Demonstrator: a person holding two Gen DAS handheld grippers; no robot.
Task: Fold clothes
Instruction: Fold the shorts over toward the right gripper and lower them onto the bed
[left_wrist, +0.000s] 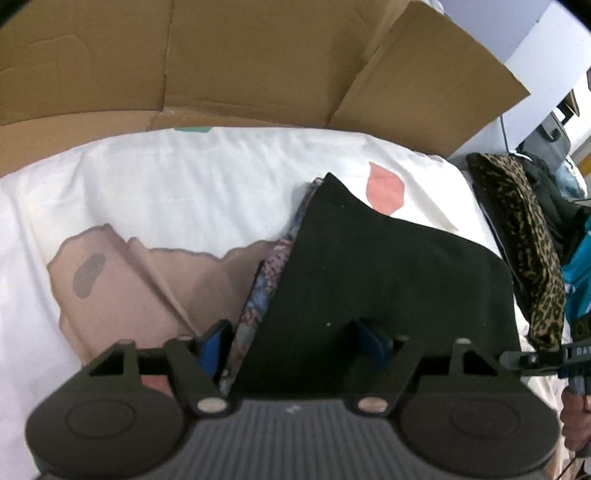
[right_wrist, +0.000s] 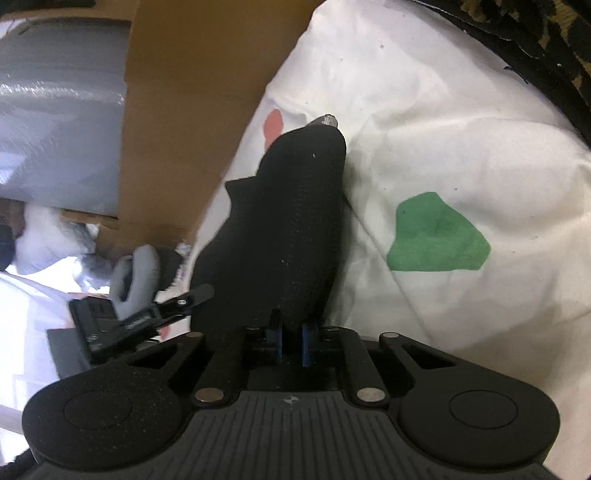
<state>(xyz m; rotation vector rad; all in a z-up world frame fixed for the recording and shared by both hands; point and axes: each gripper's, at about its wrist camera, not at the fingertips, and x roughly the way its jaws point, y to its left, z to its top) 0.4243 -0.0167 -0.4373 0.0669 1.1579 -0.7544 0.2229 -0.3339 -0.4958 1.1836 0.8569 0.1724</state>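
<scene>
A black garment (left_wrist: 376, 273) with a blue-and-pink patterned lining (left_wrist: 266, 280) along its left edge lies on a white sheet (left_wrist: 177, 192) with coloured patches. My left gripper (left_wrist: 295, 343) is open, its blue-padded fingers (left_wrist: 216, 345) standing on either side of the garment's near edge. In the right wrist view the same black garment (right_wrist: 284, 229) runs forward from my right gripper (right_wrist: 291, 341), which is shut on its near edge; the cloth is lifted and bunched.
A brown cardboard sheet (left_wrist: 236, 62) stands behind the bed. A leopard-print garment (left_wrist: 524, 240) and dark clothes (left_wrist: 554, 192) pile at the right. The left gripper's body (right_wrist: 122, 321) shows at the left of the right wrist view. A green patch (right_wrist: 436, 236) marks the sheet.
</scene>
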